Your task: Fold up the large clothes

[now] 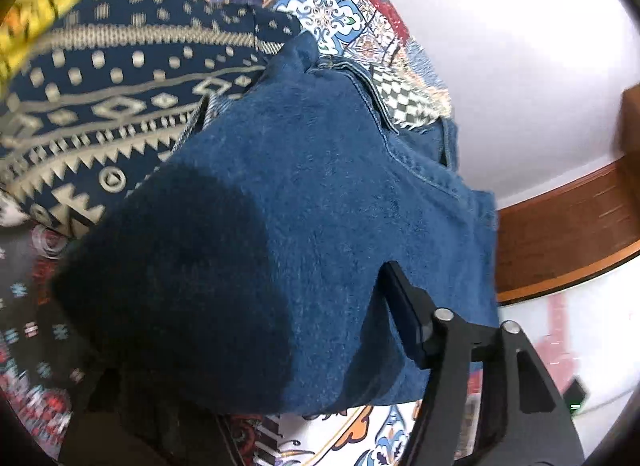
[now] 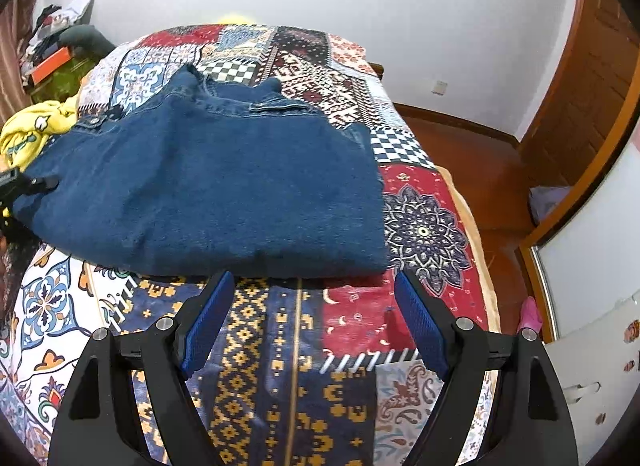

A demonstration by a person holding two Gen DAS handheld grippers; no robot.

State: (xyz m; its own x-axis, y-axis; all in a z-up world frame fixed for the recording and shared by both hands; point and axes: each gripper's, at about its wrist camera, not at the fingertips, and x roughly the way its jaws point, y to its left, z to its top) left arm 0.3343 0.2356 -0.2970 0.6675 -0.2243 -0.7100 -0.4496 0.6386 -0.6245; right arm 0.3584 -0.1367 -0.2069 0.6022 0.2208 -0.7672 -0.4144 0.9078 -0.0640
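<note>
A blue denim jacket (image 2: 208, 189) lies folded on the patchwork bedspread (image 2: 424, 234). In the left wrist view the denim (image 1: 320, 201) fills the middle and drapes over my left gripper; only its right finger (image 1: 404, 314) shows, the other is hidden under the cloth. My right gripper (image 2: 312, 286) is open and empty, just in front of the jacket's near edge, above the bedspread. The left gripper (image 2: 24, 185) shows at the jacket's left edge in the right wrist view.
A yellow garment (image 2: 28, 133) lies at the bed's left side, also in the left wrist view (image 1: 48, 1). A navy patterned cloth (image 1: 112, 97) lies beyond the denim. Clutter (image 2: 52, 45) sits at the far left; wooden floor (image 2: 472, 157) and a door lie right.
</note>
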